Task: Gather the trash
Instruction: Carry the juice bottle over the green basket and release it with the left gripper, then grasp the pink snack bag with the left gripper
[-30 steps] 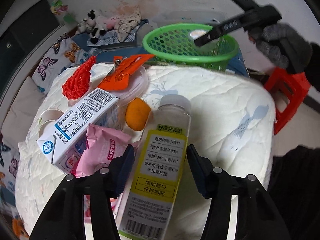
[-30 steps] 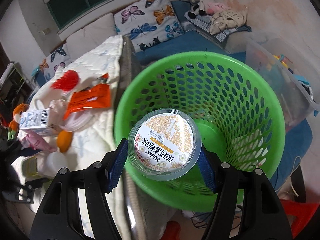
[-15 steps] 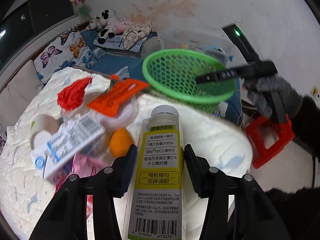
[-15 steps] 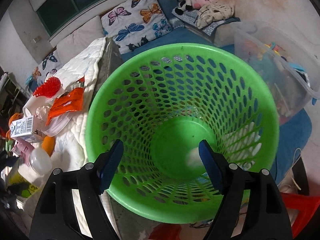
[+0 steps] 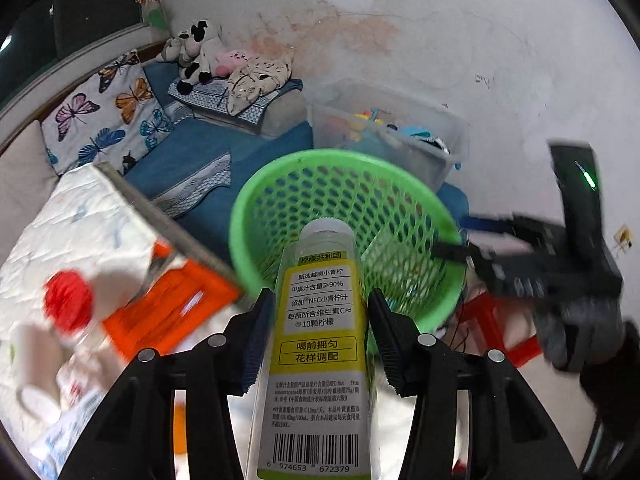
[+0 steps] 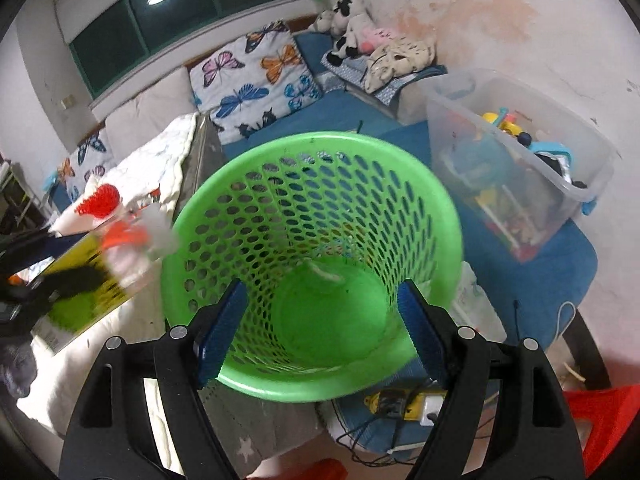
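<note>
My left gripper is shut on a clear juice bottle with a yellow label, whose white cap reaches over the near rim of the green mesh basket. That bottle shows blurred at the left of the right wrist view. My right gripper stands open above the basket with nothing between its fingers. A pale round lid lies on the basket's floor. Seen from the left wrist, the right gripper hovers at the basket's right rim, held by a gloved hand.
A quilted table at the left carries an orange wrapper, a red mesh ball and several other blurred items. A clear bin of toys stands right of the basket. A red stool sits below. Cushions and soft toys line the back.
The right gripper opened and dropped the round lidded cup into the basket, then drew back to the right. The left gripper lifted the bottle off the table and carried it to the basket's rim.
</note>
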